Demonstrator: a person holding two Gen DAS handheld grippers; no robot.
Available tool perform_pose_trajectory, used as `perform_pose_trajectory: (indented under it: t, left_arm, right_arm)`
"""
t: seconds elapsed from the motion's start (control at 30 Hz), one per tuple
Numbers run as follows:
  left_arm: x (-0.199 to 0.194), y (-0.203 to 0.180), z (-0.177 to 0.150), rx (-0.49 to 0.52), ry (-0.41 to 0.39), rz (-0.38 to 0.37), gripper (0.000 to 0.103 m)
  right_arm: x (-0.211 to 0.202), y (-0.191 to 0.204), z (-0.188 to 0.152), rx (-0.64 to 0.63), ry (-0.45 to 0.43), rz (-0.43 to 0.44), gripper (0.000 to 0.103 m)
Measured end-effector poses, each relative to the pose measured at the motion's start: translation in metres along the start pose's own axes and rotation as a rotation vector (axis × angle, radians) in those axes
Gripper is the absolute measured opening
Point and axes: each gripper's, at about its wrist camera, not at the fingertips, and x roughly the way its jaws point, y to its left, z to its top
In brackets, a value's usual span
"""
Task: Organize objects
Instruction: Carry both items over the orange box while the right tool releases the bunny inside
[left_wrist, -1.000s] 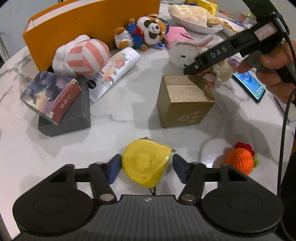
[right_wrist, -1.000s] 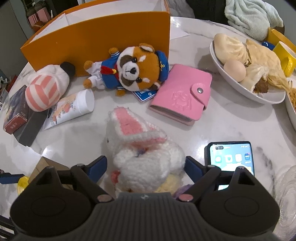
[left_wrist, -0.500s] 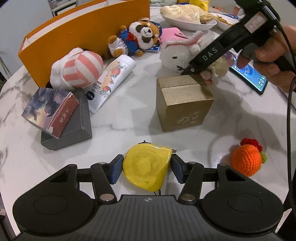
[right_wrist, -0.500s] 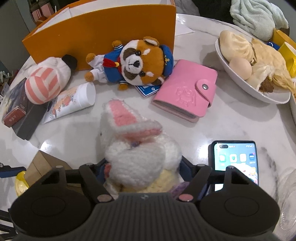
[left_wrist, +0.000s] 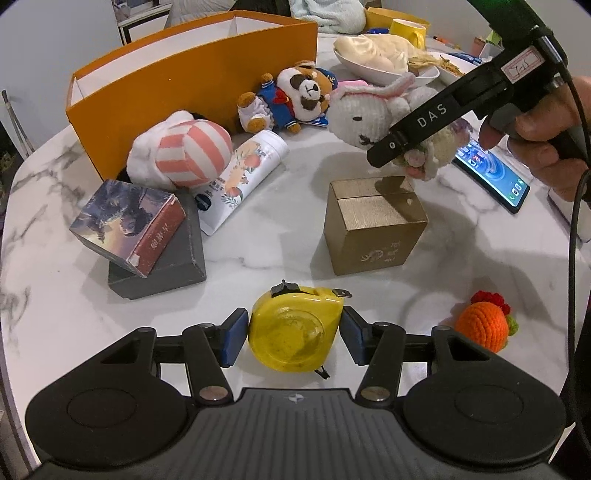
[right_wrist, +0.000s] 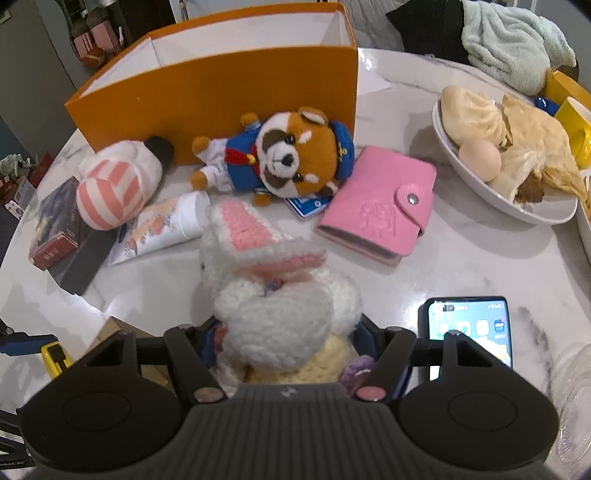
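Both grippers have tightened: left gripper (left_wrist: 293, 338) is closing on the tape measure (left_wrist: 293, 334), right gripper (right_wrist: 284, 347) on the bunny (right_wrist: 273, 295), both in front of the orange box (right_wrist: 221, 85). Nothing seems boxed yet; toys litter the surface (left_wrist: 277, 236).

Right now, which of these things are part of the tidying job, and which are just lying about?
In hand:
- yellow tape measure, left gripper closing on it
- crochet bunny, right gripper closing on it
- orange box, likely the destination

Lying about:
- phone
- food bowl
- yellow mug
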Motion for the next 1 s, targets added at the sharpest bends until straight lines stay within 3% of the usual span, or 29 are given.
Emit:
perform_pose_trajectory:
  t: [0.5, 0.7, 0.83, 1.0]
  left_arm:
    - [-0.045, 0.009, 0.019, -0.006, -0.121, 0.032, 0.063]
    - [-0.073, 0.021, 0.065, 0.0, -0.219, 0.05, 0.063]
    - [-0.078, 0.043, 0.104, -0.046, -0.263, 0.055, 0.063]
    - [-0.067, 0.07, 0.147, -0.066, -0.274, 0.113, 0.063]
  right_arm:
    - [-0.032, 0.003, 0.016, 0.005, -0.089, 0.045, 0.07]
    - [-0.058, 0.009, 0.046, -0.007, -0.142, 0.142, 0.07]
    - [-0.071, 0.019, 0.076, -0.068, -0.214, 0.14, 0.07]
    - [-0.066, 0.018, 0.12, -0.021, -0.25, 0.15, 0.07]
